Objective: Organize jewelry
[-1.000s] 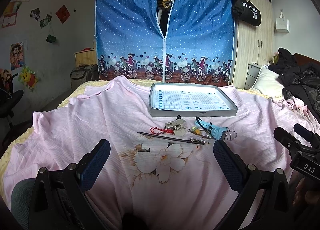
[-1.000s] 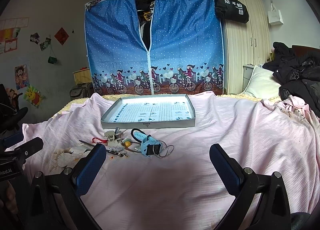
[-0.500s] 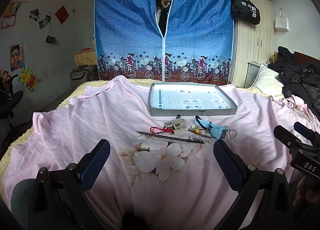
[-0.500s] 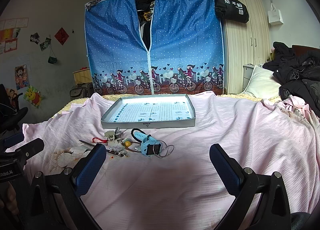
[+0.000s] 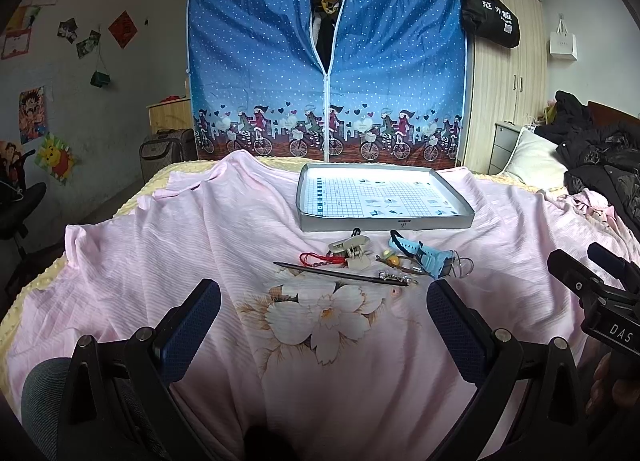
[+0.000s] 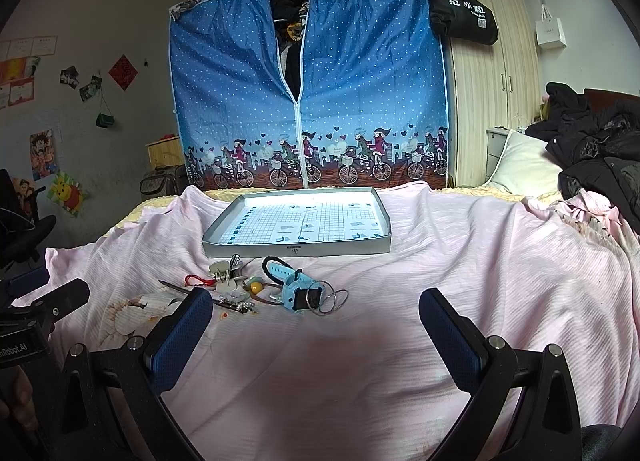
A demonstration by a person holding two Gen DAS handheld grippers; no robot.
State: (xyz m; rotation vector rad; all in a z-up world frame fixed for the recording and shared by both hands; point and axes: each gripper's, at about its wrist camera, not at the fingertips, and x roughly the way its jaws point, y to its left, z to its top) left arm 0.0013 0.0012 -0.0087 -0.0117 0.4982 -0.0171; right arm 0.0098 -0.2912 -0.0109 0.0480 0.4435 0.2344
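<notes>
Little has shifted since a second ago, your left gripper and right gripper hang wide and empty short of the jewelry pile before the tray, where tangled pieces could drag neighbours along.

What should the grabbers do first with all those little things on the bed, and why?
Probably move the right gripper forward and down to the blue watch. Both grippers hang open and hold nothing, the tray looks bare, and the watch lies nearest the right jaws, at the edge of the pile, apart from the long hair stick.
</notes>
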